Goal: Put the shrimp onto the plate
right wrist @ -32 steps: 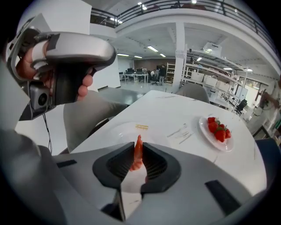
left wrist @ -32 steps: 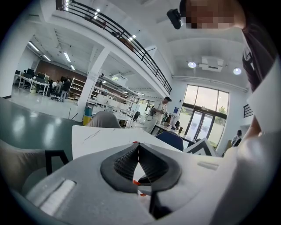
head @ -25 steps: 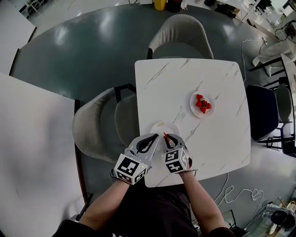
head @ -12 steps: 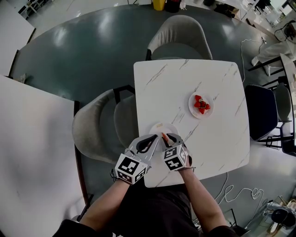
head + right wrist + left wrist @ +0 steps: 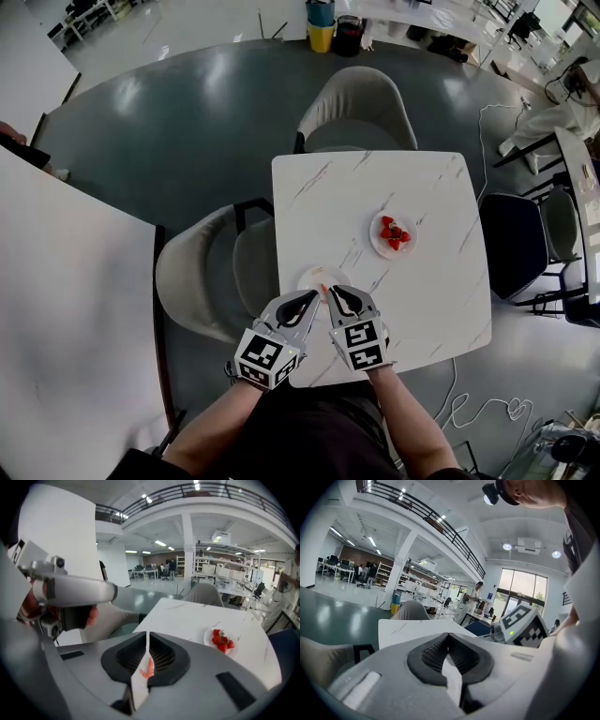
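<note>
We find black-and-white square markers on the cube of each set of tongs.

1. Left tongs: in the left gripper view the left tongs are pressed together, pad against pad, with nothing between them. In the head view their tips sit just beside the near rim of the small white plate, close to the tips of the right tongs.

2. Plate: it stands near the front left edge of the white marble tabletop, with a grey chair to its left.

3. Right tongs: in the right gripper view the right tongs are pinching the shrimp between the ribbed pads, the orange body hanging below the tips.

4. Shrimp: in the head view we place it at the near rim of the plate, between the two sets of tongs.

5. Farther right, well apart, a second plate carries strawberries.
</note>
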Demonstrator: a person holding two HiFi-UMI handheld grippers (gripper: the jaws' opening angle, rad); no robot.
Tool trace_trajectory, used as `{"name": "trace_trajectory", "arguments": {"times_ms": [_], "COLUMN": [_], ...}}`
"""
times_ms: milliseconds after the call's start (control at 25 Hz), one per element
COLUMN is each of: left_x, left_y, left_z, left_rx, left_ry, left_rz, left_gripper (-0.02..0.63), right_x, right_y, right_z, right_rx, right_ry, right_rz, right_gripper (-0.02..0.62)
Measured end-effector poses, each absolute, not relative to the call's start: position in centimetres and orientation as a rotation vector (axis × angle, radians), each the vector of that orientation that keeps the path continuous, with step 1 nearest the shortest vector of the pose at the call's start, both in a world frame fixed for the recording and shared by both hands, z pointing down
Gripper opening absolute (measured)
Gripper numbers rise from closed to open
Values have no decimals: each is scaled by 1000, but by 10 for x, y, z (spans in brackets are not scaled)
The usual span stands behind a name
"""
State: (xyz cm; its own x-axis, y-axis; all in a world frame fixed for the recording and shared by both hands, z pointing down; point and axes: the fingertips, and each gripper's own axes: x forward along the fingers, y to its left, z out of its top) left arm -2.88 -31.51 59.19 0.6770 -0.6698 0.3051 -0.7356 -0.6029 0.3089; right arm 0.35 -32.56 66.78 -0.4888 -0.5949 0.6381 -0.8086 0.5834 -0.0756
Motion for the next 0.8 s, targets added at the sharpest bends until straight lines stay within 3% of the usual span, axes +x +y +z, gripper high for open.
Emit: {"name": "trace_trajectory", "arguments": {"times_ms": [160,800], "left_x": [-22,-23], "left_y": [-310,-316], "left_z": [559,424], "left_rx": [2491,2545], "left_ry": [-1110,-1254], "left_rz": [197,47], "left_gripper": [8,8], "right_x": [8,21], "right_y": [-329,-332], "right_z": [604,425], "right_rx": [1212,1389], "right_ry": [-2371,-2675], "right_rz": [476,337], "right_gripper": [3,3]}}
